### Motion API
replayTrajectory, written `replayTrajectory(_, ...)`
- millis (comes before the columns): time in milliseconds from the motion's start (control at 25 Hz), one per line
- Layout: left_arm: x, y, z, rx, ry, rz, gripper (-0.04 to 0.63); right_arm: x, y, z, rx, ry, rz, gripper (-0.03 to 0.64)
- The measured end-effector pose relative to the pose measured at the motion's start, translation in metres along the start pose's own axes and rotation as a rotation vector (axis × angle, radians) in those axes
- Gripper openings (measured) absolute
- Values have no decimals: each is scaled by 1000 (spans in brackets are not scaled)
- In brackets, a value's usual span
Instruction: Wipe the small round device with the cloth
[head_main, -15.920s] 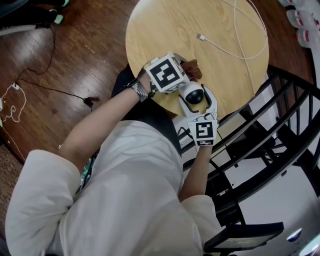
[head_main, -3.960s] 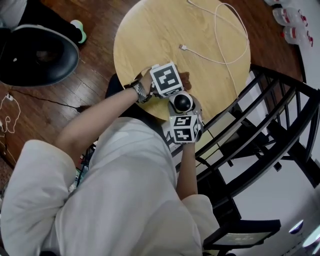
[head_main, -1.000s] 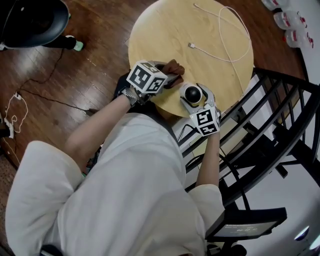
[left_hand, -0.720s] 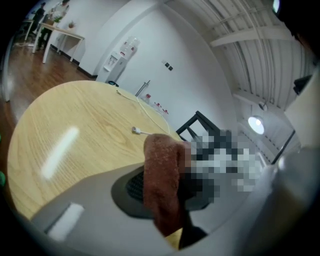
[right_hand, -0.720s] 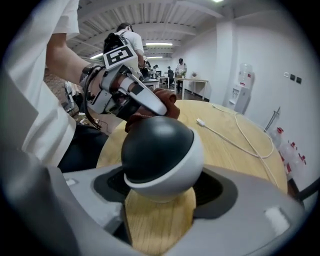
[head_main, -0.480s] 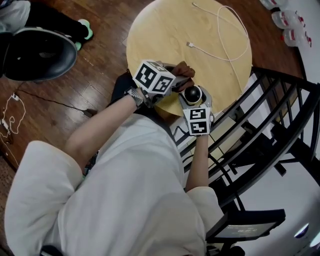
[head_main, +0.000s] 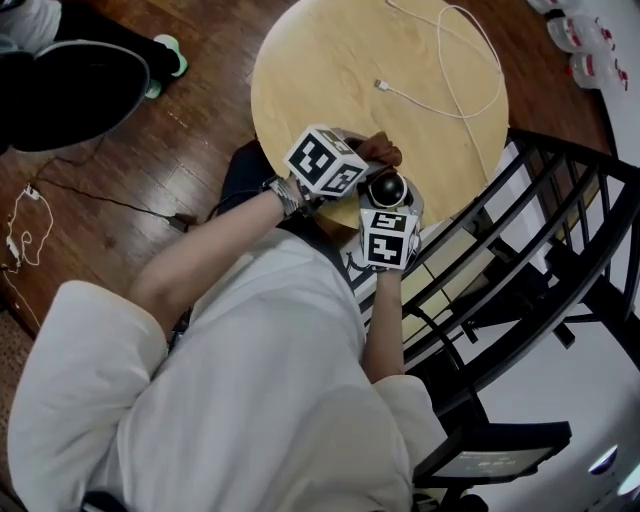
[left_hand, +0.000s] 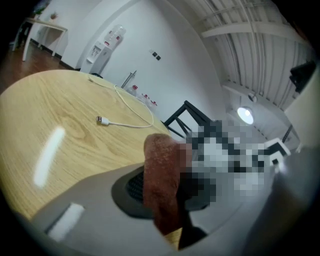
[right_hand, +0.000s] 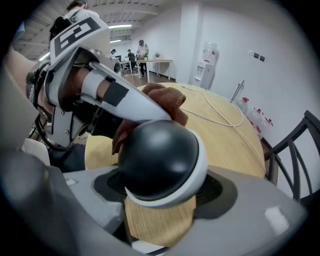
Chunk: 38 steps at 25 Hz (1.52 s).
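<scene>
Left tool (head_main: 368, 162) has brought cloth (right_hand: 162, 100) against device (right_hand: 157, 160), hiding its back.

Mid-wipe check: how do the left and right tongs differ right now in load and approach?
The left tongs are shut on the brown cloth; the right tongs are shut on the small round device. The left tongs reach in over the table from the left; the right tongs come from its near edge. Shared: both are closed and meet at the device, where the cloth seems to touch the dome's far side.
</scene>
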<state>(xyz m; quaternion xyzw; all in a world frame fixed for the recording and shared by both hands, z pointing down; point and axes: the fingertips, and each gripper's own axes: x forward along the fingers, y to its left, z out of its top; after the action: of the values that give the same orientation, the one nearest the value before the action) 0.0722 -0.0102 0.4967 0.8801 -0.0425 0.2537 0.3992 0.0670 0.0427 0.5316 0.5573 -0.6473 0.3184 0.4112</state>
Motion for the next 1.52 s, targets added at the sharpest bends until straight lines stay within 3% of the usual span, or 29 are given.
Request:
replayTrajectory(320, 15, 6, -14, 111, 123, 40, 109, -4, 3, -2, 9, -24, 32, 352)
replayTrajectory(640, 20, 20, -19, 70, 146, 89, 106, -6, 5, -3, 17, -35, 33, 353)
replayTrajectory(800, 22, 23, -21, 151, 198, 119, 106, -7, 5, -2, -1, -40, 46, 353)
replayTrajectory(960, 26, 24, -22, 207, 219, 129, 107, -11, 8, -7, -120, -81, 159, 353)
replayTrajectory(1120, 27, 24, -22, 215, 218, 129, 107, -19, 6, -12, -434, -114, 248, 354)
replayTrajectory(1200, 28, 25, -20, 207, 210, 123, 109, -19, 3, -8, -517, -144, 282, 360)
replayTrajectory(1360, 26, 26, -20, 131, 189, 95, 110, -13, 8, -8, -551, -181, 351, 361)
replayTrajectory(1520, 17, 26, -17, 53, 140, 70, 112, -12, 8, -7, -548, -197, 356, 353)
